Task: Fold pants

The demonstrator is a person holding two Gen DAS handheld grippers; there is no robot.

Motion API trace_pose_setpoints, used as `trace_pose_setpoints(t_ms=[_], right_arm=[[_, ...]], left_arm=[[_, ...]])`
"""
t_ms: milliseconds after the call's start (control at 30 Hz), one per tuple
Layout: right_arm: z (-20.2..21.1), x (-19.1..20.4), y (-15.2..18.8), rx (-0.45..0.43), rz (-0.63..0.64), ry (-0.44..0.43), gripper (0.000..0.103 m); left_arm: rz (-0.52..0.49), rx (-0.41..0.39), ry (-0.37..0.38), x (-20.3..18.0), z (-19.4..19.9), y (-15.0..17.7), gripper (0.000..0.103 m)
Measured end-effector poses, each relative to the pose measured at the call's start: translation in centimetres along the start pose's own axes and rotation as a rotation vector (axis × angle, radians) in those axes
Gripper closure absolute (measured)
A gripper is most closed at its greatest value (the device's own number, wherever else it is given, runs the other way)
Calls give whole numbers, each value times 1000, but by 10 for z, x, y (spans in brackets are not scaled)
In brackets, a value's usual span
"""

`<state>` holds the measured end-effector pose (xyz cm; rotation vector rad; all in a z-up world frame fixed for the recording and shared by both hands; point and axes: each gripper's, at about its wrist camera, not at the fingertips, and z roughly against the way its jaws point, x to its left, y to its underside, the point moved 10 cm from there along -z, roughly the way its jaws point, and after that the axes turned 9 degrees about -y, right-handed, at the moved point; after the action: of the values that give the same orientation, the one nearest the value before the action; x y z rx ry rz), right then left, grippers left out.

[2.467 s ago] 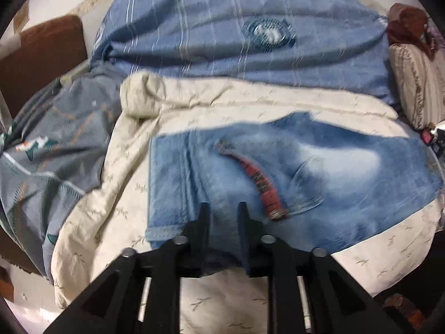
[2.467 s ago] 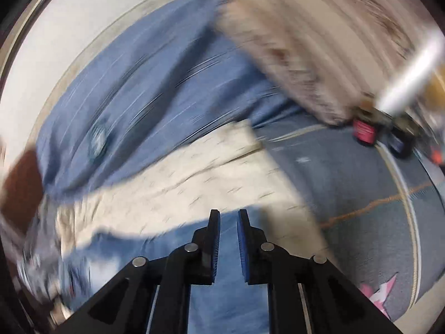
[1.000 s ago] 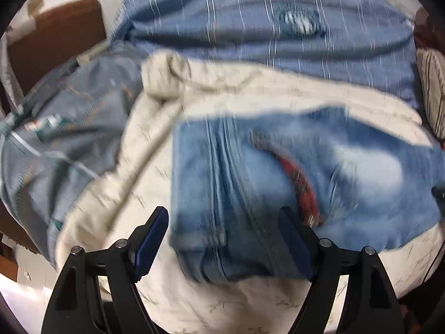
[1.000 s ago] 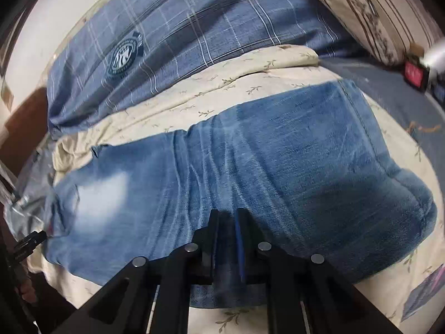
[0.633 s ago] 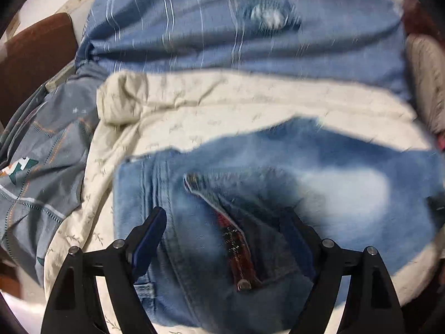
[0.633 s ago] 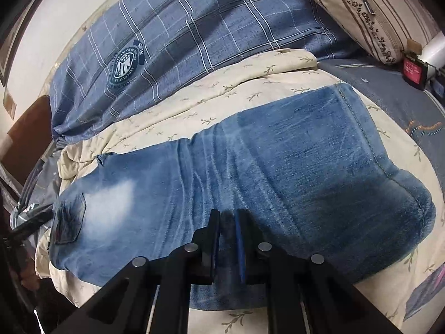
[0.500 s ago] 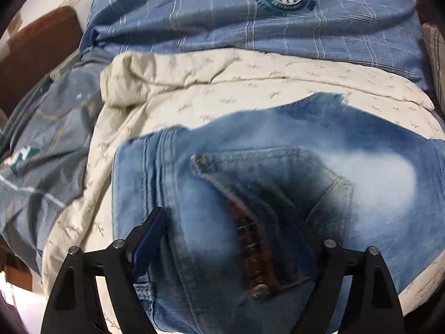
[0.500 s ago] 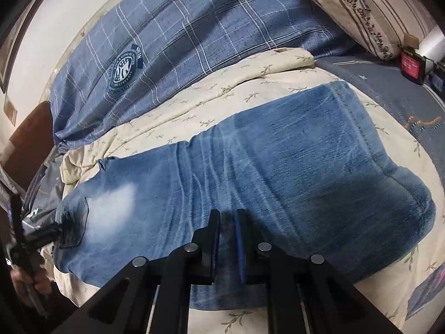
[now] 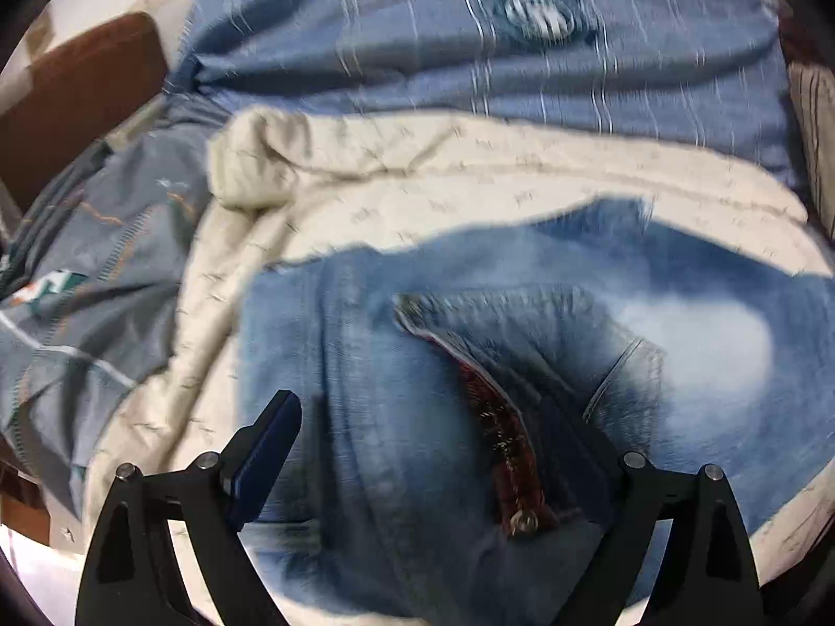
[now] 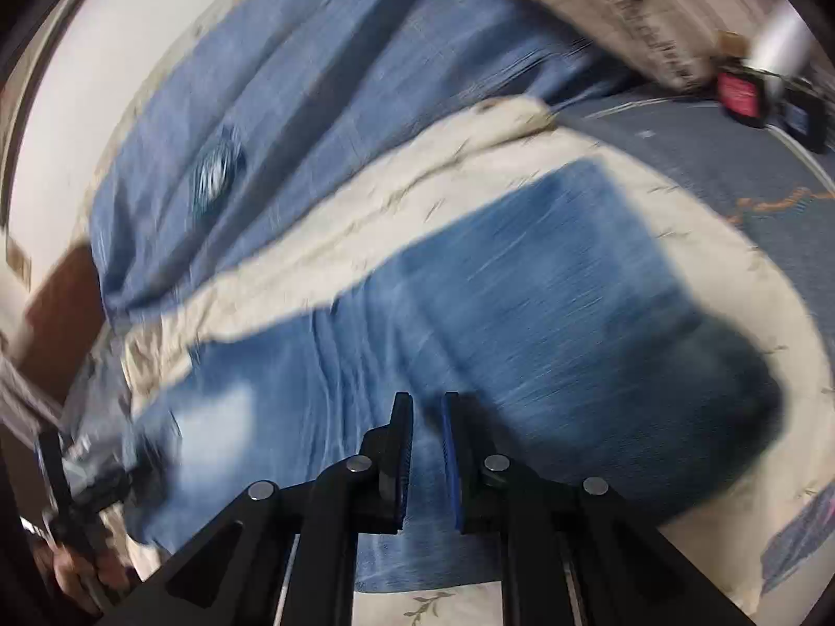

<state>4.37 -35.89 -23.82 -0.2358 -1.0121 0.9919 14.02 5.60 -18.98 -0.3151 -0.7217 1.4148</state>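
Pillow [image 10: 616, 10] and blanket [image 9: 469, 68] beyond jeans [image 9: 417, 365]

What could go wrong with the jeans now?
The jeans lie on a soft, rumpled cream blanket, so the left gripper, open wide over the waistband, might pinch blanket along with denim. The right gripper looks nearly shut above the leg; whether it grips cloth is unclear. If it does not, the fold could slide apart. Both views are blurred by motion, so aim may be off.
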Motion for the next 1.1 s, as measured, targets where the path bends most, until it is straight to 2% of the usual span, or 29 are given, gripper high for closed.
trace_pose_setpoints(t_ms=[100,167,267,333,400,467,533,633,667,700,767,833,933,1000,1100], right_arm=[[24,-15,-12,-85,-31,24,90],[34,-26,-14,-105,-48,48,90],[31,-43,-7,-55,-95,54,90],[23,-55,1,5,-125,83,90],[25,-55,1,5,-128,62,90],[34,-56,0,-13,-141,48,90],[46,-57,-4,-52,-183,-15,90],[69,-59,-6,-108,-252,-107,88],[76,-57,-6,-127,-269,-146,80],[81,-55,-4,-133,-284,-177,58],[90,-51,4,-128,-326,-218,26],[99,-51,9,-147,-348,-231,26],[97,-54,15,-111,-352,-191,26],[91,-53,18,-102,-375,-223,26],[79,-57,20,-80,-389,-207,28]], left_arm=[[4,-69,-24,15,22,-5,10],[-6,-77,-67,25,24,-2,10],[-18,-31,-103,34,7,13,10],[-34,52,-142,37,-17,30,9],[-5,95,-121,38,-27,38,9],[23,89,-106,40,-19,36,9],[7,68,-102,39,-8,30,9],[17,-8,-71,36,16,17,9],[17,-28,-58,34,24,14,9],[13,-47,-47,30,31,12,9],[-11,-71,-16,15,43,8,9],[-43,-87,18,-2,48,7,9],[-96,-95,53,-28,51,12,9],[-124,-80,65,-41,49,19,9],[-142,-51,94,-54,48,29,9]])
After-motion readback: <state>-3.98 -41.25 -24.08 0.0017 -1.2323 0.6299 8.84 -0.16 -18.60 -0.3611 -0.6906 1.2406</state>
